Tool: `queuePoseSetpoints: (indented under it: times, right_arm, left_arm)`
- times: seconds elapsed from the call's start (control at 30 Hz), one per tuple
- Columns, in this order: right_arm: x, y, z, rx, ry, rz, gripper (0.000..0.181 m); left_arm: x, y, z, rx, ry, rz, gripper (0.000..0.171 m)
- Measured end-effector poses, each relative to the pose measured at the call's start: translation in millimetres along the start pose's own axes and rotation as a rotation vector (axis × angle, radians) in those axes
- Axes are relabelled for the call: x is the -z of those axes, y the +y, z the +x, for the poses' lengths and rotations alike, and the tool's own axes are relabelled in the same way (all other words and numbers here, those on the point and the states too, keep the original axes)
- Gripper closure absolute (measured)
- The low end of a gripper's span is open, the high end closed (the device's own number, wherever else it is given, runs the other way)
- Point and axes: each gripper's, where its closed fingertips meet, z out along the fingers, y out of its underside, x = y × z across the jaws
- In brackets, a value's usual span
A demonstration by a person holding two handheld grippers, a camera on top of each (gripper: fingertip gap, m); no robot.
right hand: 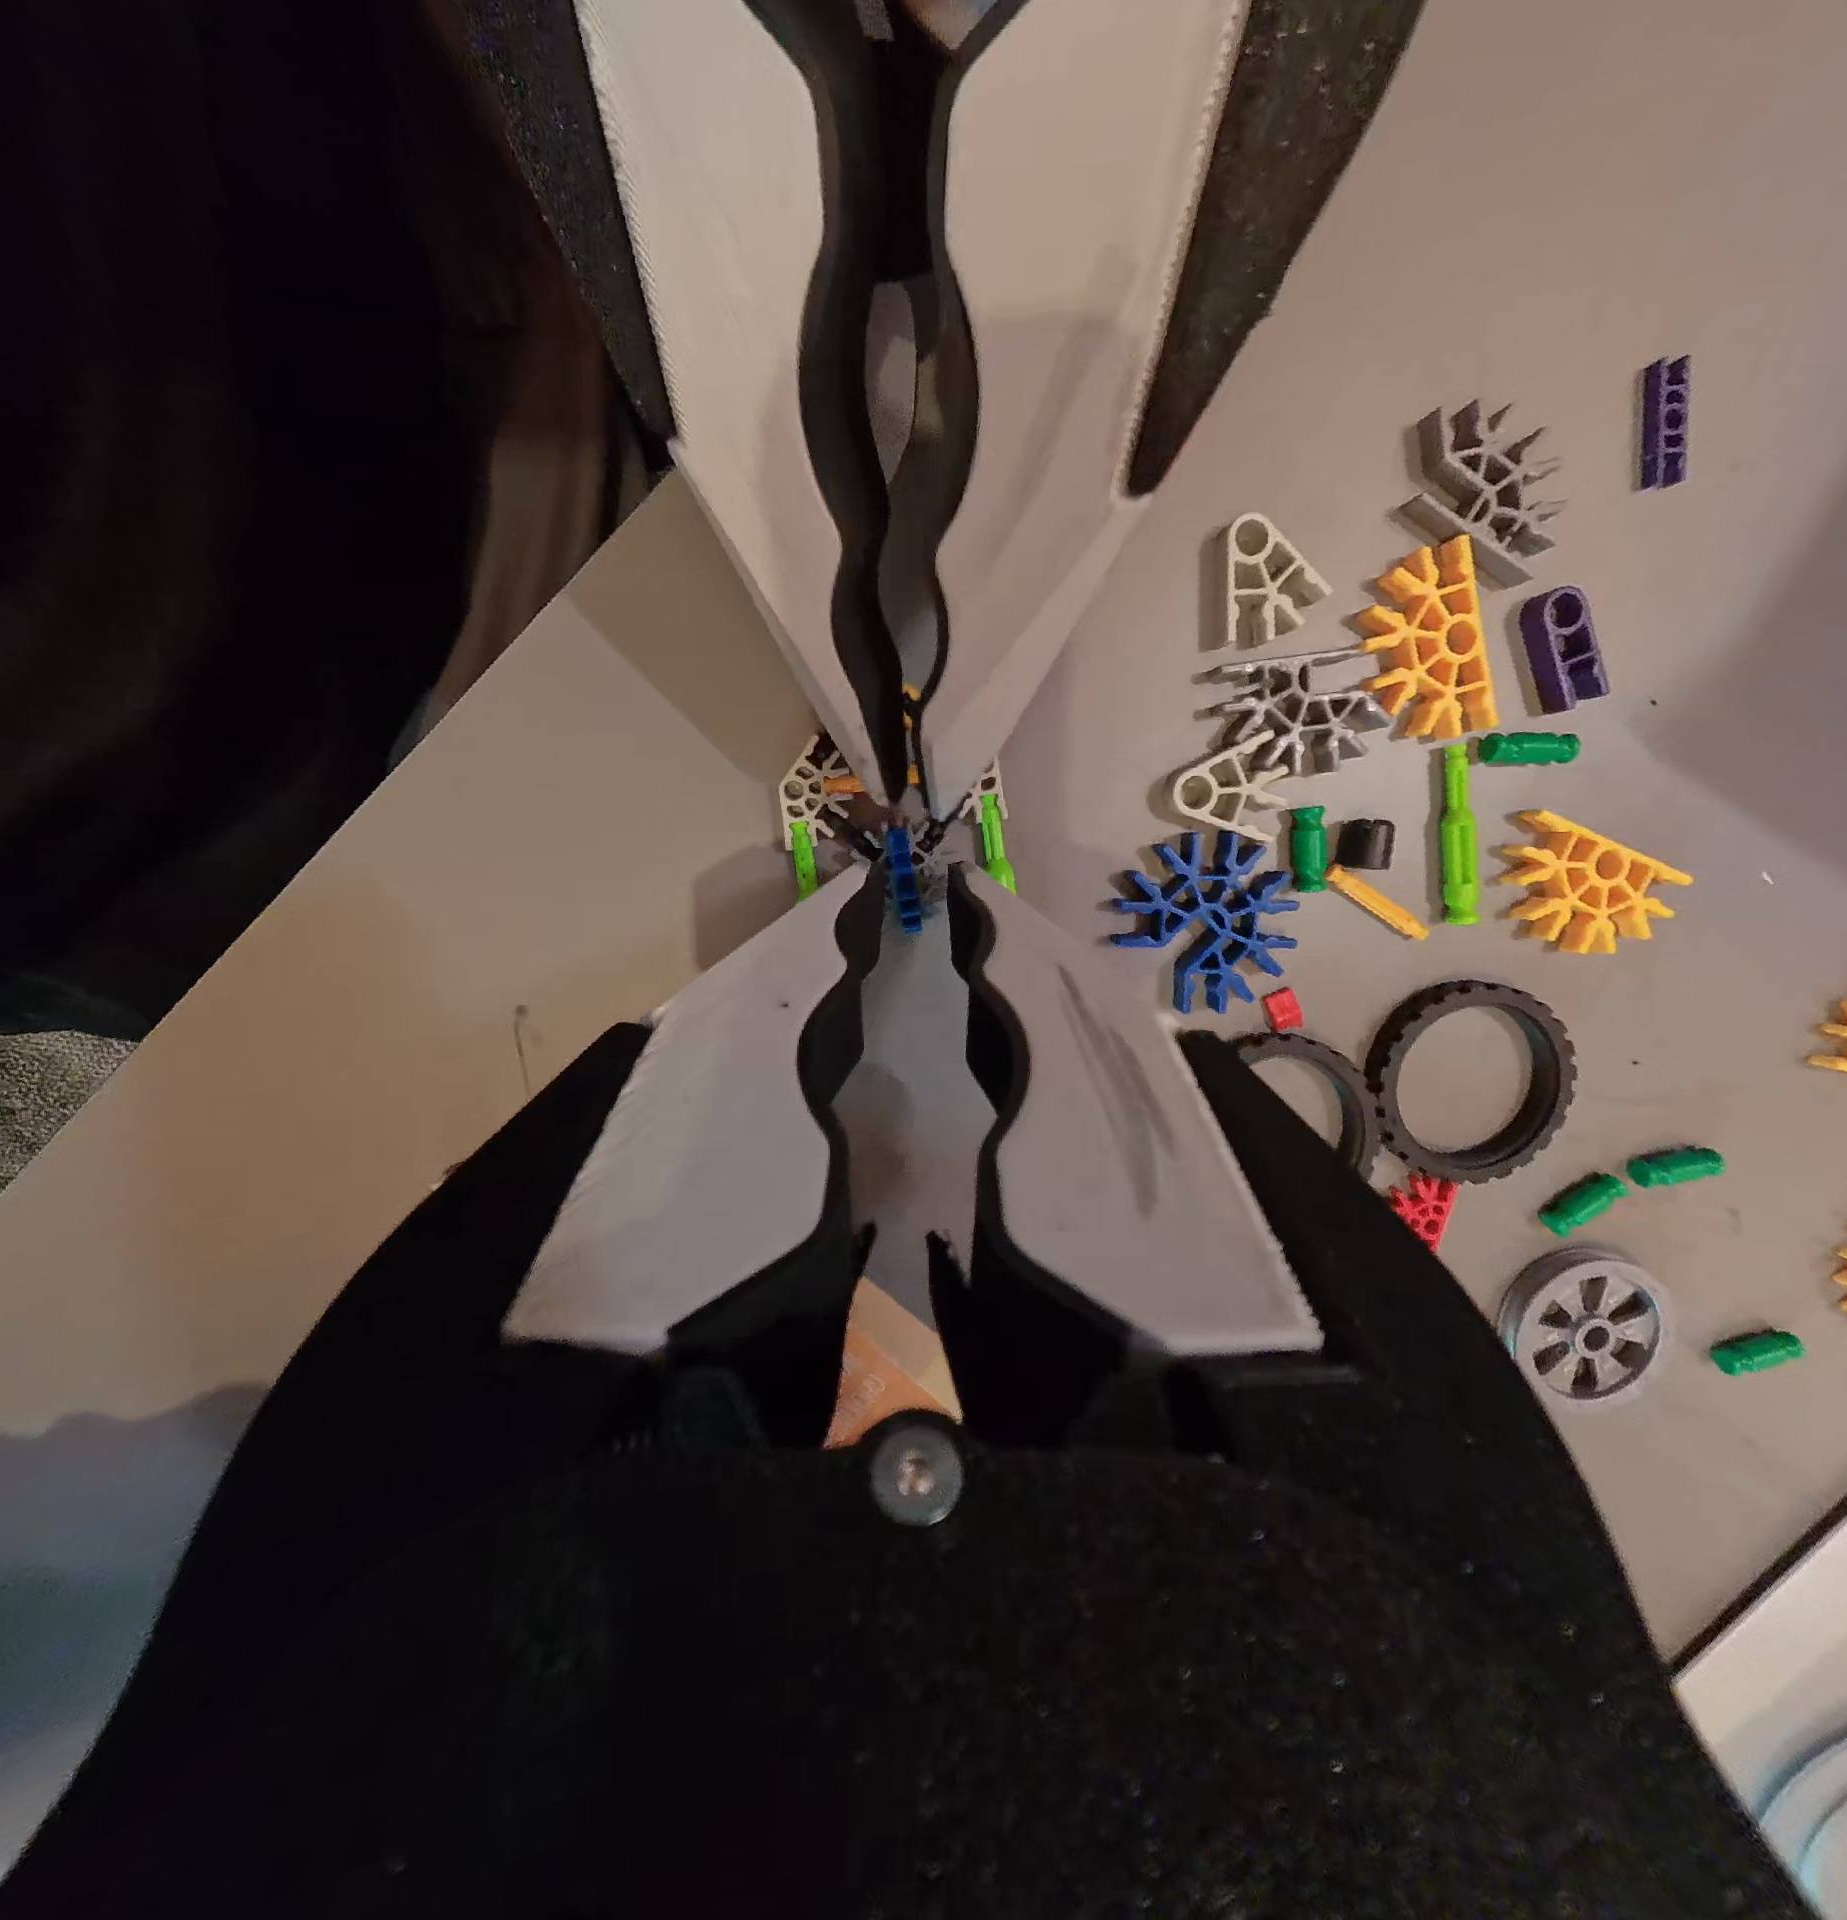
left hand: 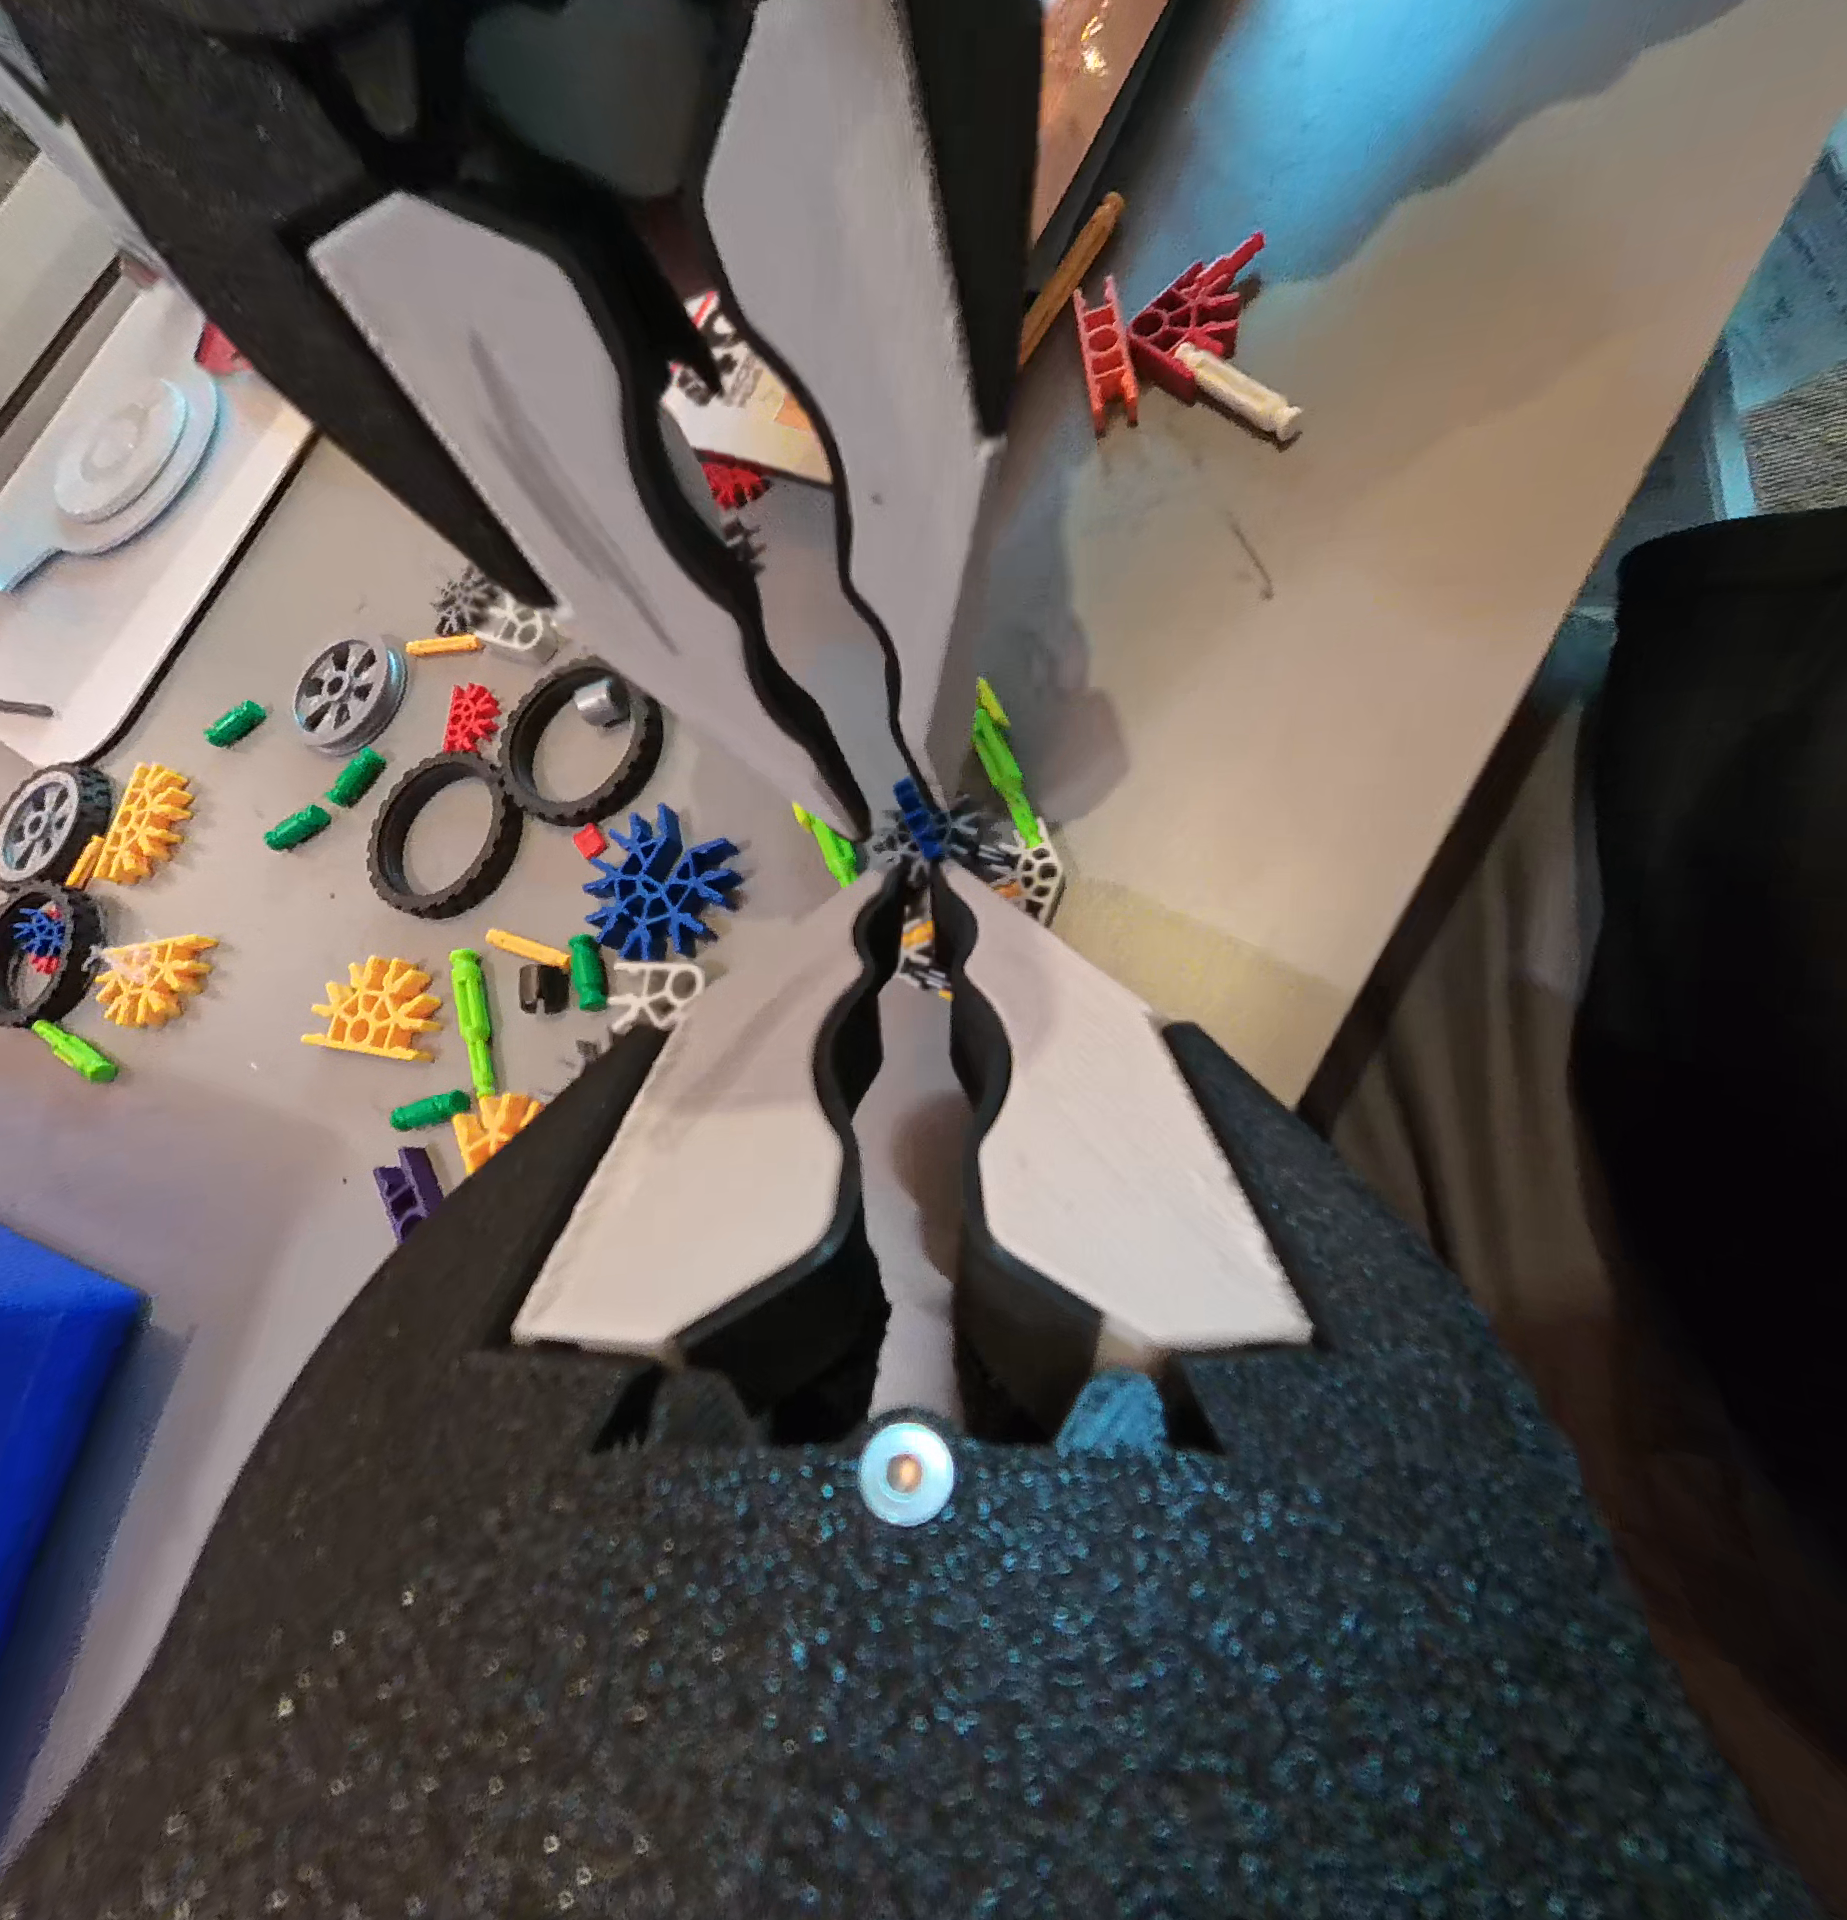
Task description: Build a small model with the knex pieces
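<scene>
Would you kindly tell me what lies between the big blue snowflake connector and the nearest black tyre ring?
A small red piece lies between the blue connector and the tyre ring, shown in both wrist views.

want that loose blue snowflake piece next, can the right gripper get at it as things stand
Probably not yet: the right gripper is shut on the small multicoloured assembly. The blue snowflake-shaped plastic connector itself lies uncovered on the grey table.

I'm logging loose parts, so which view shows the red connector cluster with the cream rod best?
The left wrist view: the red connector cluster lies unobstructed at upper right on the table, cream rod attached. The right wrist view does not show it at all.
</scene>
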Motion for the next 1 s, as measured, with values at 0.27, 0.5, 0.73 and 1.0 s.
queuePoseSetpoints:
  times: [0.27,0.5,0.73,1.0]
  right_arm:
    - [-7.8,0.8,-1.7,0.009,-0.021,-0.033,0.172]
    - [-8.6,1.1,-3.4,0.015,-0.032,-0.081,0.174]
    - [-9.1,0.6,-4.9,0.019,-0.046,-0.133,0.176]
    - [-10.4,-1.6,-5.6,0.000,-0.113,-0.165,0.181]
  left_arm:
    - [-4.9,6.4,-0.1,0.001,-0.001,-0.032,0.169]
    - [-6.0,8.2,3.3,-0.045,0.000,-0.047,0.171]
    - [-6.1,8.8,3.6,-0.090,0.015,-0.080,0.171]
    - [-6.7,9.6,4.5,-0.153,0.025,-0.130,0.171]
